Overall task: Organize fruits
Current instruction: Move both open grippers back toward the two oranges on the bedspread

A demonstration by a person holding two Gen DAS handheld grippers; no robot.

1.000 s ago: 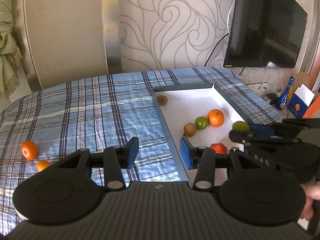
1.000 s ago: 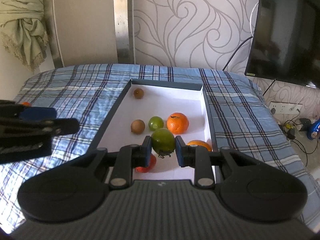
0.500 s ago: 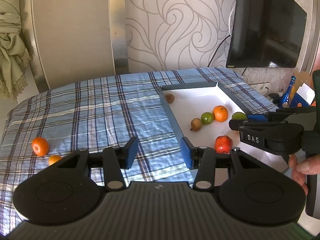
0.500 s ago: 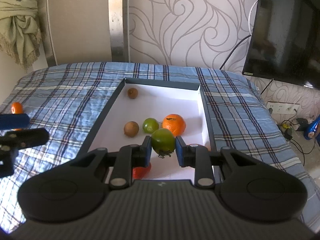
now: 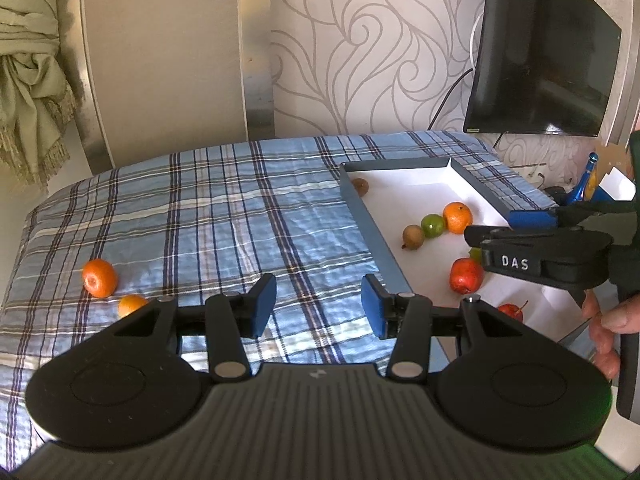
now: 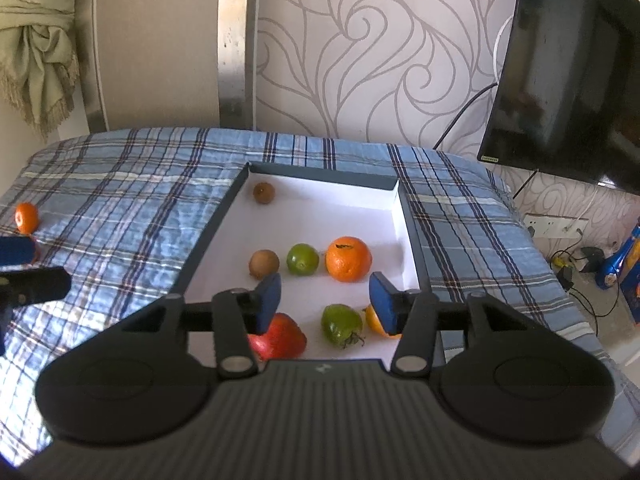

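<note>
One "DAS" label on right tongs [image 5: 512, 224], spread wide

You have a shallow tray [image 6: 408, 236], white inside with dark walls, lying flat on the plaid cloth. Inside it, a brown fruit [image 6: 264, 192] sits near the far left corner. A second brown fruit [image 6: 264, 263], a lime [image 6: 303, 259] and a large orange [image 6: 348, 259] form a row mid-tray. Nearer you lie a red fruit [image 6: 282, 338], a green tomato [image 6: 341, 324] with its stem and a partly hidden orange [image 6: 373, 322]. Outside the tray, you see two tangerines [image 5: 100, 278] [image 5: 131, 305] close together on the cloth, well apart from it.
</note>
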